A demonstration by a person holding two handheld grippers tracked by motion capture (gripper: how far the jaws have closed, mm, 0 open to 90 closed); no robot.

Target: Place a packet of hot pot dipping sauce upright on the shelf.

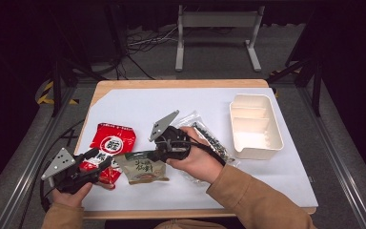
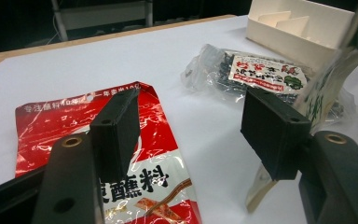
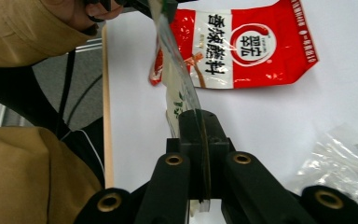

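A green and beige snack packet [image 1: 143, 169] hangs tilted above the white table cover, and my right gripper [image 1: 158, 151] is shut on its upper edge. In the right gripper view the jaws [image 3: 199, 126] pinch the thin packet [image 3: 177, 79] edge-on. My left gripper [image 1: 102, 162] stands open at the front left, low over the near end of a red sauce packet [image 1: 112, 140]. Seen from the left gripper [image 2: 191, 112], one jaw is over the red packet [image 2: 51, 121] and nothing sits between the pads. The lifted packet [image 2: 326, 88] shows at that view's right.
A clear bag of dark snacks [image 1: 209, 138] lies under my right hand. A white divided tray [image 1: 255, 125] stands at the right of the table. The wooden table edge [image 1: 171, 83] runs along the back.
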